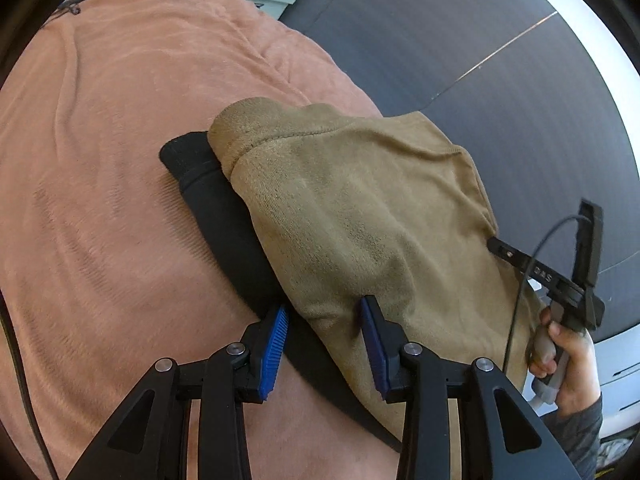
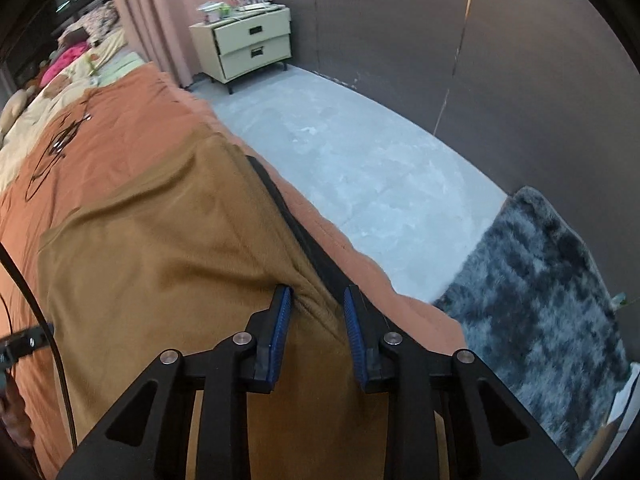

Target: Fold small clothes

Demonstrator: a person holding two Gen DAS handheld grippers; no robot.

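Left wrist view: a tan, fleecy small garment (image 1: 352,200) lies on a rust-orange bed cover (image 1: 120,160), on top of a black folded garment (image 1: 224,216) whose edge shows along its left side. The left tool (image 1: 325,340) straddles the tan garment's near edge with its blue ribbed pads (image 1: 276,348) narrowly apart; cloth sits between them, but whether they pinch it is unclear. At the right, a person's hand (image 1: 568,356) grips the handle of the other tool, whose tip is hidden behind the tan cloth. To fold well, both tools should probably catch only the tan layer, not the black one beneath, and lift evenly together. Right wrist view: the right tool (image 2: 316,332) sits at the tan garment's (image 2: 160,260) edge near the bed's side, its pads narrow with a bunched ridge of tan cloth between them, apparently gripped. A black strip (image 2: 304,232) runs just beside the ridge; whether it is caught too cannot be told. The garment's near end is cut off behind the tool body, and a grey shaggy rug (image 2: 540,300) lies on the floor.
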